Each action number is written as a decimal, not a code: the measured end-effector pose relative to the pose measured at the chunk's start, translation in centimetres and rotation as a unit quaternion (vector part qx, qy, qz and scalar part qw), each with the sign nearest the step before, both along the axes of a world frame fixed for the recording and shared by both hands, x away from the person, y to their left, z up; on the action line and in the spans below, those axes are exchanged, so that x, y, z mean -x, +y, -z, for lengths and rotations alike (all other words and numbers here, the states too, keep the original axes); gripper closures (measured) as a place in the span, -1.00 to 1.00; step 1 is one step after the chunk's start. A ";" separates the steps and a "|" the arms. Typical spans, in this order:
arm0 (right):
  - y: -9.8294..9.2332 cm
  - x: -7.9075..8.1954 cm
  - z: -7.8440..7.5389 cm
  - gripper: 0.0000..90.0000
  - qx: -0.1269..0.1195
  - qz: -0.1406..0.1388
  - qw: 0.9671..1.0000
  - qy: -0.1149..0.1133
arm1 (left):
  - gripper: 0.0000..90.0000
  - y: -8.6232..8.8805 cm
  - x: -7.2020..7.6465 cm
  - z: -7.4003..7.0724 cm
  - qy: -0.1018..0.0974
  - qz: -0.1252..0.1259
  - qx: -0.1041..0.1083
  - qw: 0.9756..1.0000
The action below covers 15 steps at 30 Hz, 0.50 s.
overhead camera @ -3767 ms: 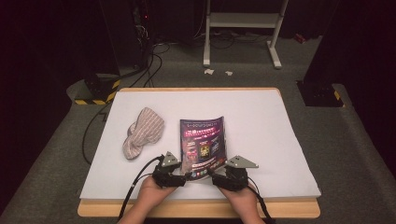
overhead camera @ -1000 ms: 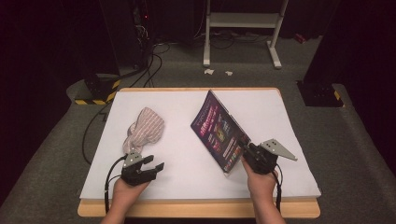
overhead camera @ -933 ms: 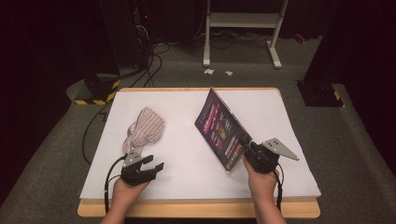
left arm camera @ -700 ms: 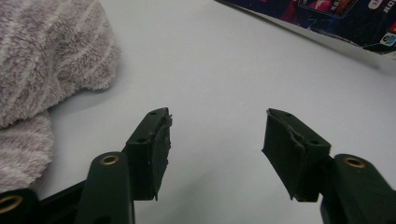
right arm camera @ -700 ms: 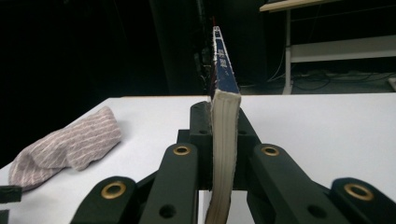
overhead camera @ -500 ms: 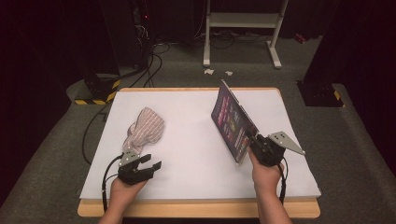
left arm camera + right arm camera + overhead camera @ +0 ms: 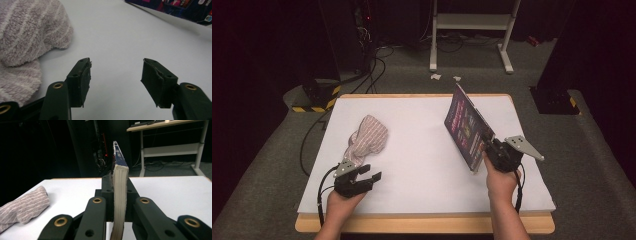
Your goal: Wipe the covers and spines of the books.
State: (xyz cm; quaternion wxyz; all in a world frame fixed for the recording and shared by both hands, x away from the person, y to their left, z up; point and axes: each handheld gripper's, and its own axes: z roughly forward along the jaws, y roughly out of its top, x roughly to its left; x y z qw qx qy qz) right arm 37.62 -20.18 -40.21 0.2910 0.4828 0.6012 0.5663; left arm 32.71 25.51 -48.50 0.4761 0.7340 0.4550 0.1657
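Note:
A thin book with a dark purple cover (image 7: 466, 129) stands on edge at the right of the white table top (image 7: 422, 150), lifted and tilted. My right gripper (image 7: 490, 148) is shut on its near edge; in the right gripper view the white page block (image 7: 119, 195) sits squeezed between both jaws. My left gripper (image 7: 371, 179) rests low at the table's front left, open, with nothing between its fingertips (image 7: 85, 75). Just beyond and left of it lies a fuzzy striped pink-grey sock (image 7: 366, 138) (image 7: 27, 42).
The white sheet covers a wooden table with its front edge (image 7: 422, 224) near me. Behind the table stand a white metal frame (image 7: 472, 30), black cables (image 7: 377, 60) and a yellow-black striped block (image 7: 314, 100) on the grey floor.
The right gripper has carried the book to the right and tipped it up, from lying flat at the middle to standing on edge. The left gripper let go of it and drew back to the left.

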 end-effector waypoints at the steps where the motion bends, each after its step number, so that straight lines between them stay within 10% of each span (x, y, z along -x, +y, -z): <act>1: -0.1 0.0 -0.1 0.88 0.000 0.002 1.000 0.000 | -0.11 0.0 0.1 -0.1 -0.002 -0.001 0.002 1.000; 15: -0.9 -0.7 -0.9 0.88 0.028 0.049 0.998 -0.016 | -0.11 0.2 0.0 0.0 0.001 -0.004 0.005 1.000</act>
